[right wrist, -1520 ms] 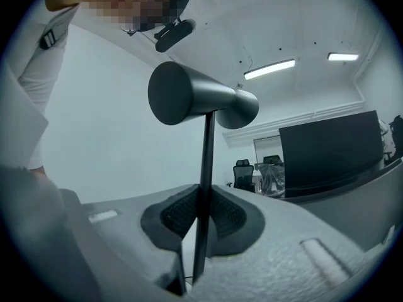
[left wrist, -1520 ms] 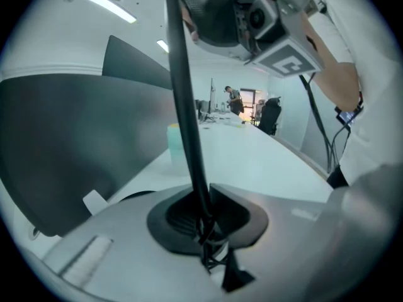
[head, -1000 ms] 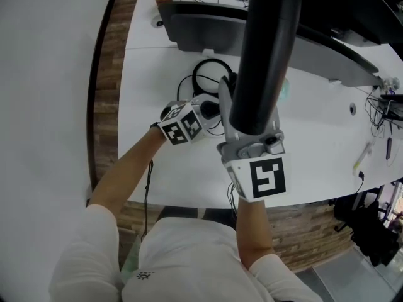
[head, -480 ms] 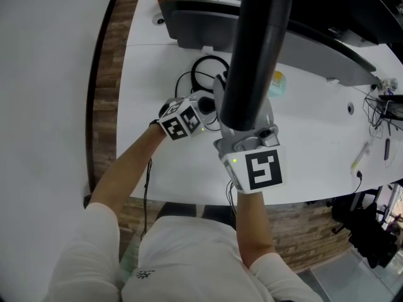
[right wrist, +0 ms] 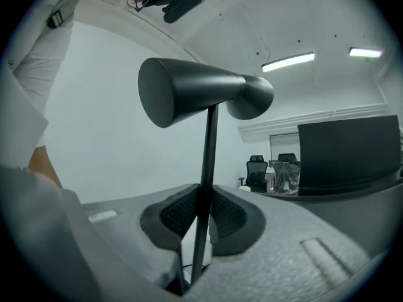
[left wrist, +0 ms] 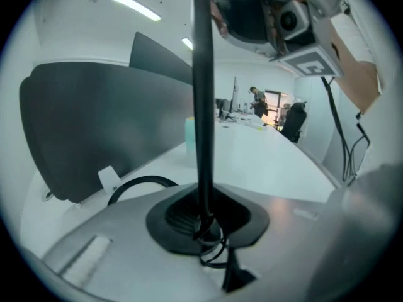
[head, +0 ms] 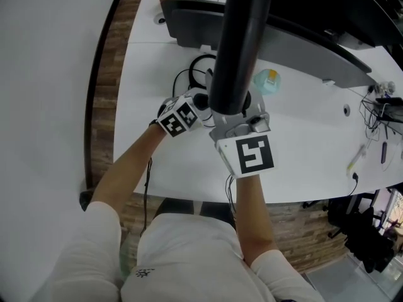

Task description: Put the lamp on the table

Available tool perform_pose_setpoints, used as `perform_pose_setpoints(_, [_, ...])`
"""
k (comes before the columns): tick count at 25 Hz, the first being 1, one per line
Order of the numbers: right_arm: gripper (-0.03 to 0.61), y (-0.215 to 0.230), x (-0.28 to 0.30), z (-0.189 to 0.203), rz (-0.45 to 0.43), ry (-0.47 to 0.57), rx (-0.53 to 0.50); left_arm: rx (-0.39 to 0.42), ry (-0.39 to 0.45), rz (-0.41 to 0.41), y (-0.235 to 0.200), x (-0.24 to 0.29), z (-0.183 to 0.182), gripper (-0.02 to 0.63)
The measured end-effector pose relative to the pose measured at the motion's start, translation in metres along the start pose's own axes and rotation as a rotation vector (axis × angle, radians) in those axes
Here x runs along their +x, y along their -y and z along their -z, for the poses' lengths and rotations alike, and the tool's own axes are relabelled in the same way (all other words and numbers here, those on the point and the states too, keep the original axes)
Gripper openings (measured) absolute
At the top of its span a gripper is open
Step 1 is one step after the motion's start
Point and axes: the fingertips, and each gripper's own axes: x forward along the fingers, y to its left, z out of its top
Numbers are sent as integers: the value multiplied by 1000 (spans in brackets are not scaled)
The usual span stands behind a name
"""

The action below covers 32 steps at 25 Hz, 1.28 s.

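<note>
**Lamp held by both claws over the bench** — A black metal lamp with a cone-shaped shade [right wrist: 189,96] is held upright above the long white bench [head: 302,137]. It is pinched on its thin black stem [left wrist: 201,106] by both claws at once.

The left claw [left wrist: 204,222] is pressed onto the stem low down, its dark ribbed pads [left wrist: 176,216] closed against the rod on either side. A thin black wire [left wrist: 214,253] is looped just in front of them. The right claw [right wrist: 200,228] is clamped on the same stem higher up, below the shade, and its pads [right wrist: 233,216] are likewise shut on the rod.

In the head view the shade [head: 242,43] is seen looming toward the camera. The lamp's foot is hidden beneath it and the claws, so contact with the bench cannot be judged.

The left marker cube [head: 179,117] and the right marker cube [head: 254,156] are held close together over the near half of the bench. A white-sleeved forearm [head: 126,168] is stretched in from below.

Beyond the lamp a coiled black cable [head: 195,74] is laid on the bench. A small pale-teal container with an orange top [head: 267,80] is set to the shade's right — well clear of the claws. A large dark grey curved monitor [head: 189,27] is stood along the far side.
</note>
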Motion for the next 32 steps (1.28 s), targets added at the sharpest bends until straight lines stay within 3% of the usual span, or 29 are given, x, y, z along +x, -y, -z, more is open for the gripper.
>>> perform_pose_setpoints(3, [65, -2, -1, 4, -32, -18, 6, -33, -2, -48, -2, -4, -3, 64])
perform_pose_setpoints(4, [130, -2, 0, 6, -42, -18, 8, -44, -6, -63, -2, -5, -2, 96])
perform_pose_setpoints(5, [147, -2, 0, 8, -49, -14, 8, -58, -7, -78, -3, -7, -1, 124])
perform_pose_setpoints(12, [149, -3, -17, 7, -76, -16, 19, -127, 17, -157, 3, -28, -8, 193])
perform_pose_setpoints(17, [149, -1, -36, 6, -84, -32, 40, -203, 40, -224, 8, -47, -9, 199])
perform_pose_setpoints(26, [140, 1, -78, -4, -141, -25, 96, -200, 111, -321, 37, -84, -42, 121])
perform_pose_setpoints(27, [132, 3, -83, -2, -142, -31, 97, -204, 124, -330, 40, -89, -48, 104])
perform_pose_setpoints(29, [54, 7, -93, 0, -144, -37, 108, -212, 150, -350, 45, -97, -58, 72])
perform_pose_setpoints(32, [42, 8, -108, -2, -165, -36, 125, -214, 178, -380, 54, -108, -73, 36])
